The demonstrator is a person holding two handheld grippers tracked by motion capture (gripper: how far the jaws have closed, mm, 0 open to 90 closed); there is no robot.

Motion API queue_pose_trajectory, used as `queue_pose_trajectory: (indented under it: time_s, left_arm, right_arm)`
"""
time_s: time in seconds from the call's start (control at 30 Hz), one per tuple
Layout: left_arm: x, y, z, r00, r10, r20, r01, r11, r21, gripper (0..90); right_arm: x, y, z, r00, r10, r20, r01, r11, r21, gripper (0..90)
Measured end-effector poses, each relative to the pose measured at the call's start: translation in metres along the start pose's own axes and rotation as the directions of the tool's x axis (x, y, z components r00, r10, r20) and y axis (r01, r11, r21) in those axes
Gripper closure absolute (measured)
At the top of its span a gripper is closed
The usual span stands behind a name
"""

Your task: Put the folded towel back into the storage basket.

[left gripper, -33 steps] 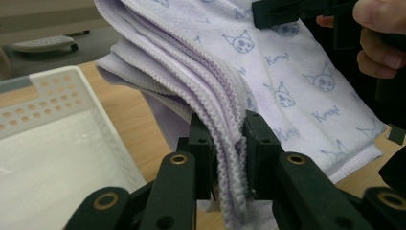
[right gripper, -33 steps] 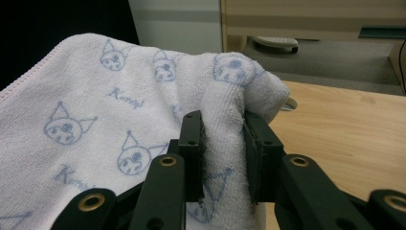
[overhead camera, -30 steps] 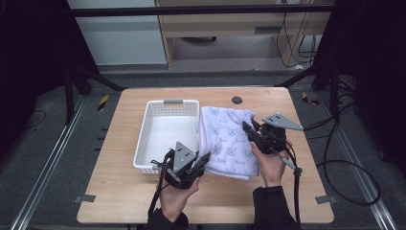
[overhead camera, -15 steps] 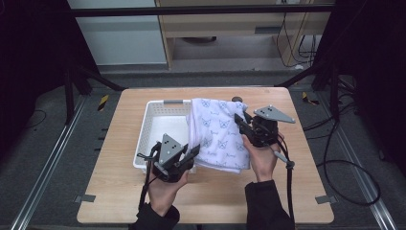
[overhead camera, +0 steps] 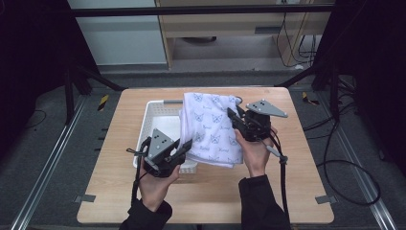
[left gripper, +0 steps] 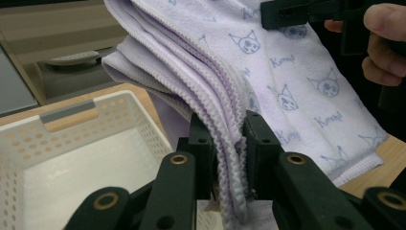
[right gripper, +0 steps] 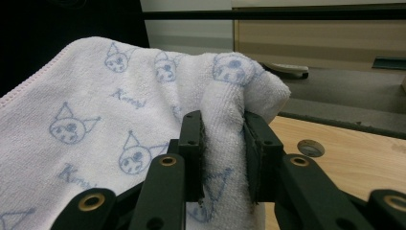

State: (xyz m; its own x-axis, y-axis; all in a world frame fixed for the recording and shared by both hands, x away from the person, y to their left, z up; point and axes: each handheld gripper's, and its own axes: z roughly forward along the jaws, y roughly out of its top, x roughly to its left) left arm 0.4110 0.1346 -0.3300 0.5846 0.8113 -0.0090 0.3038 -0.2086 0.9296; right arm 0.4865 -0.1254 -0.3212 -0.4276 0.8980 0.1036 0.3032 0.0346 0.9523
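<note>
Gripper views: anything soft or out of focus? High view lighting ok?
Left gripper view: towel print sharp, basket slightly soft. Right gripper view: towel weave crisp between the jaws, background cabinet blurred. High view: table evenly lit, surroundings very dark, whole frame soft.

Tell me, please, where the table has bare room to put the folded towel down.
The table is bare along its near edge and on its right side, beyond the right gripper. A narrower bare strip lies left of the white basket. The middle is crowded: the towel hangs there, clamped by both grippers, the left gripper over the basket's near corner.

Black sleeves; black tool with brass-ringed screws.
</note>
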Motion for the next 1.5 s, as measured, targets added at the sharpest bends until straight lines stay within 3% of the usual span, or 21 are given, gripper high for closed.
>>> queue_pose_trajectory:
  time_s: [0.77,0.97,1.5]
  left_arm:
    - [0.04,-0.005,-0.023,0.9981,-0.01,-0.061,0.009,0.9999,-0.009,75.1]
    - [0.054,-0.011,-0.028,0.9977,-0.031,-0.06,0.031,0.9994,-0.013,75.2]
    - [0.08,-0.02,-0.034,0.9907,-0.056,-0.124,0.055,0.9984,-0.009,75.2]
  right_arm:
    - [0.04,0.01,0.036,0.9992,-0.013,-0.038,0.012,1.0,-0.024,72.0]
    - [0.052,0.01,0.047,0.9986,-0.023,-0.049,0.022,1.0,-0.021,72.0]
    - [0.077,0.014,0.074,0.9975,-0.036,-0.061,0.035,0.999,-0.017,72.1]
